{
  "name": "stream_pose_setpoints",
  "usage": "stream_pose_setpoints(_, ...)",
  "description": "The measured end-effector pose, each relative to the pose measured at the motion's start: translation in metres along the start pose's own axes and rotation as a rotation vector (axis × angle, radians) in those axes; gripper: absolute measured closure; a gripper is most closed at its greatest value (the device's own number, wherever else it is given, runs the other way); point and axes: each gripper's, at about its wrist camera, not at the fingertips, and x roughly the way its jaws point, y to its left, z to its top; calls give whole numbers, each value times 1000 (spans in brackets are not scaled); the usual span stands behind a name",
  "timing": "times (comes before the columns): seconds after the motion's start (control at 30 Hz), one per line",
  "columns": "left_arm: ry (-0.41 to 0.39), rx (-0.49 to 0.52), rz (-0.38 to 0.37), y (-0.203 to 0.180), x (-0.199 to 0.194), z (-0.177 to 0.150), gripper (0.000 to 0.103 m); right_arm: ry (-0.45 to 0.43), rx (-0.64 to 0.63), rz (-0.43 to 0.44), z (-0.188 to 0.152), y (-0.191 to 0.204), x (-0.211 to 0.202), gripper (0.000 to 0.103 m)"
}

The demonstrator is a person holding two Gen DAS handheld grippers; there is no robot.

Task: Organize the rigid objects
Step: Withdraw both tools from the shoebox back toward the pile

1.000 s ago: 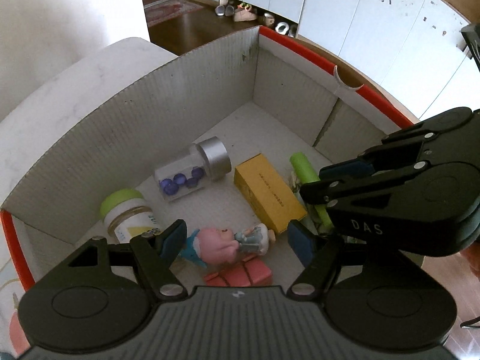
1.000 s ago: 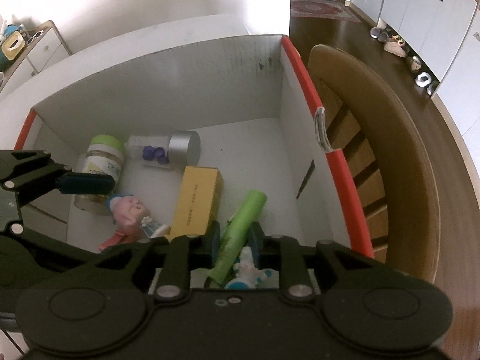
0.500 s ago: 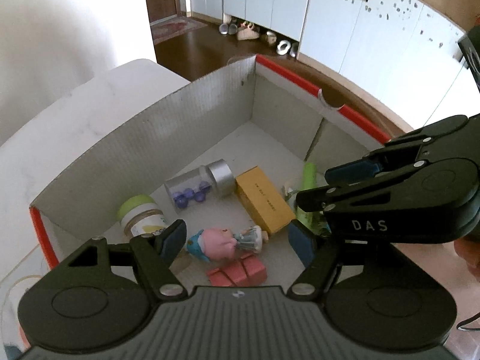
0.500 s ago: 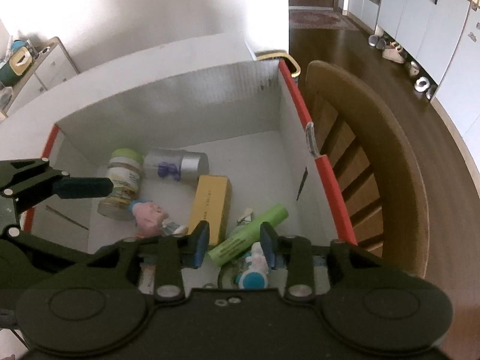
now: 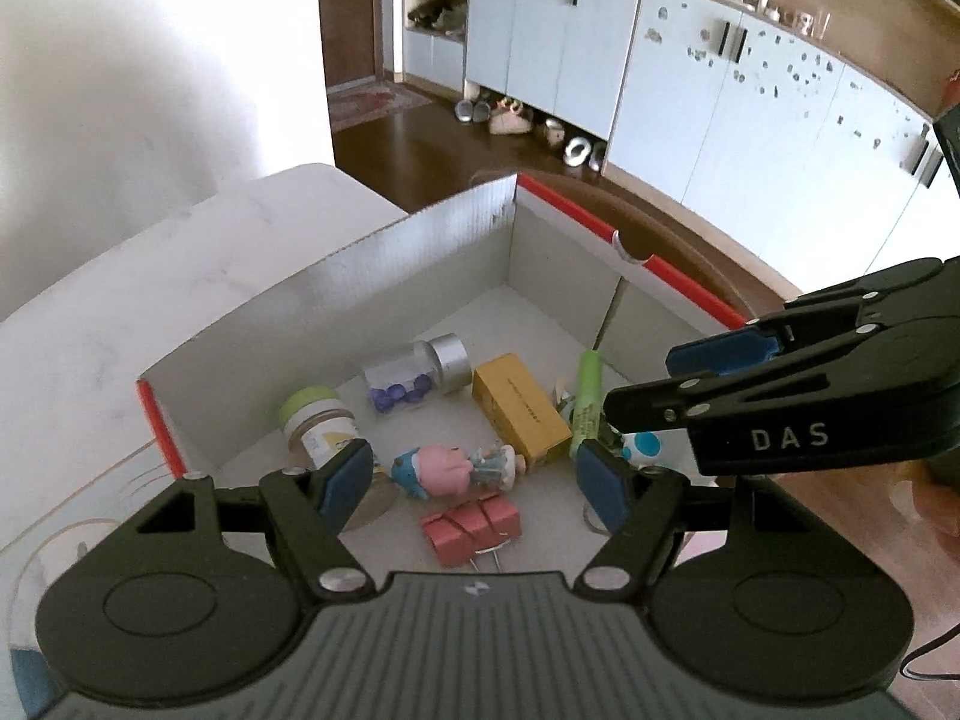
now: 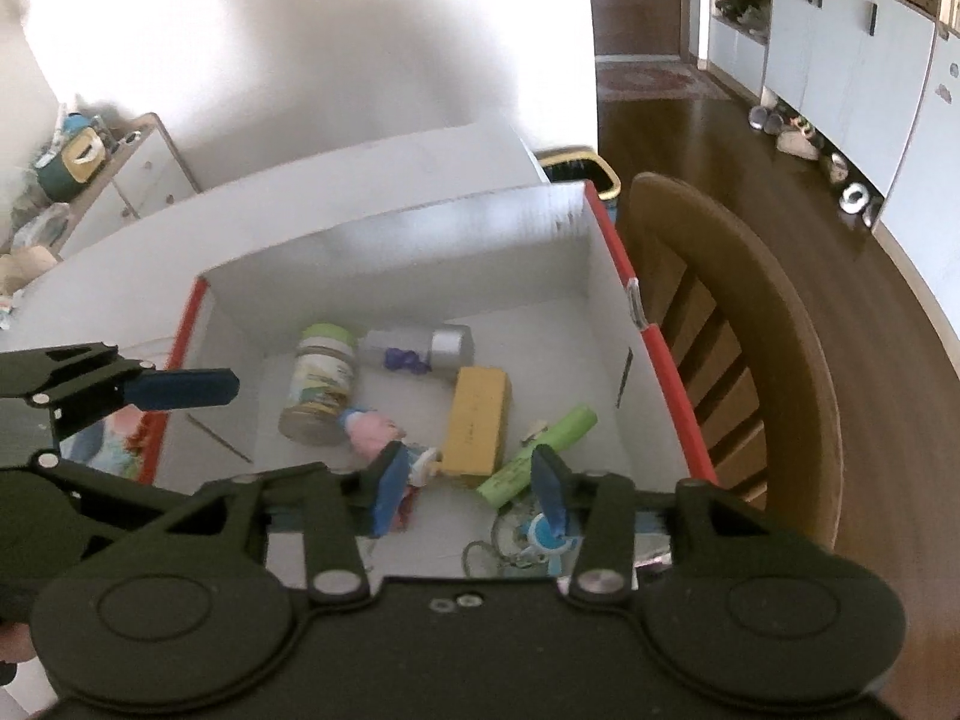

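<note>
A white cardboard box with red rims [image 5: 420,258] [image 6: 420,252] holds a green-lidded jar [image 5: 315,420] [image 6: 321,384], a clear bottle with purple beads [image 5: 414,369] [image 6: 414,348], a yellow box [image 5: 519,414] [image 6: 477,426], a green tube [image 5: 587,396] [image 6: 540,456], a pink pig figure [image 5: 453,468] [image 6: 375,429], a pink clip [image 5: 471,525] and a blue-and-white toy [image 6: 543,537]. My left gripper [image 5: 474,480] is open and empty above the box. My right gripper [image 6: 474,486] is open and empty above the box's near end; it also shows in the left wrist view [image 5: 690,384].
The box stands on a white table [image 5: 120,300]. A wooden chair [image 6: 750,330] stands right beside the box. A low cabinet with clutter [image 6: 90,180] is at the far left. White cupboards [image 5: 660,90] line the room's wall.
Both grippers have risen up and back from the box. My right gripper has opened and let go of the green tube, which now lies in the box.
</note>
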Motion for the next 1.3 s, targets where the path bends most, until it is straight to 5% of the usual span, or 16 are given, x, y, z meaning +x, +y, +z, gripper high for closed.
stream_pose_setpoints(0.63,-146,-73,5,27,-68,-28,28,-141,-26,39,-19,44,-55,40)
stream_pose_setpoints(1.3,-210,-138,8,119,-129,-90,24,-237,-29,63,-66,164,-58,15)
